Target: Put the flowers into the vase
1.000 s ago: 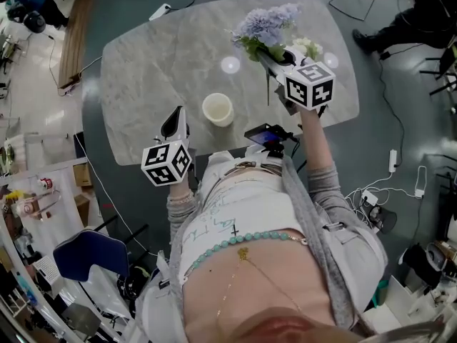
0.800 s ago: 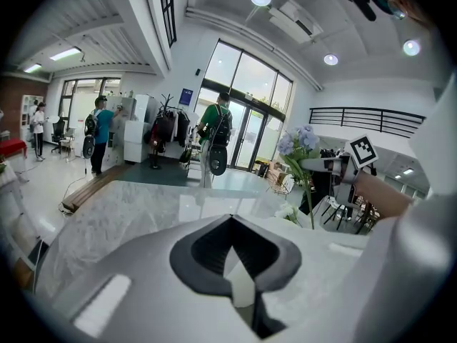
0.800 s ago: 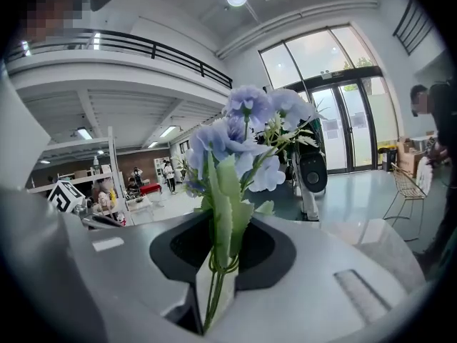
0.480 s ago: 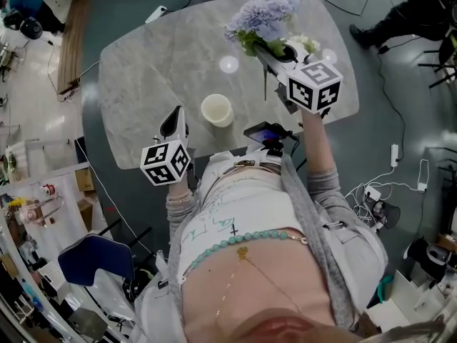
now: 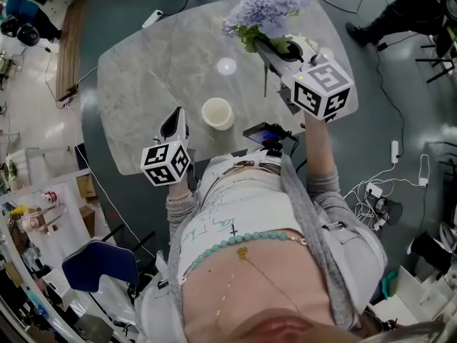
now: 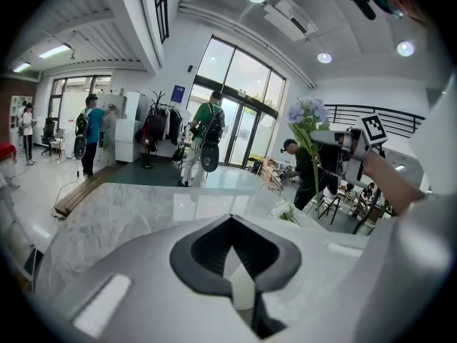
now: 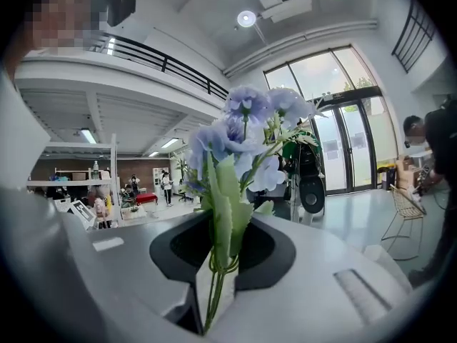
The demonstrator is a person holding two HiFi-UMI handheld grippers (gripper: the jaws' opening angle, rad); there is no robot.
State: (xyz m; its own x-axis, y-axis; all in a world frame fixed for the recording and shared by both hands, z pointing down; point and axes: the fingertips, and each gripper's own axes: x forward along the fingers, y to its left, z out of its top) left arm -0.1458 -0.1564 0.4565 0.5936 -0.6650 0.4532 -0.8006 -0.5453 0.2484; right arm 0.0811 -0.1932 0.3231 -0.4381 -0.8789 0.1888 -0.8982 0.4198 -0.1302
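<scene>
A cream vase stands upright on the marble table, near its front edge. My right gripper is raised above the table's right part, shut on the stems of a bunch of pale blue flowers; their green stems hang below the jaws. In the right gripper view the blue flowers rise straight out of my right gripper. My left gripper rests low at the table's front edge, left of the vase, shut with nothing in it. The left gripper view shows my left gripper and the blue flowers held high.
White flowers lie on the table's right side, behind my right gripper. A phone on a stand sits at the front edge, right of the vase. People and a chair are around the room.
My right gripper has lifted higher with the blue flowers, closer to the head camera. The left gripper and the vase have stayed put.
</scene>
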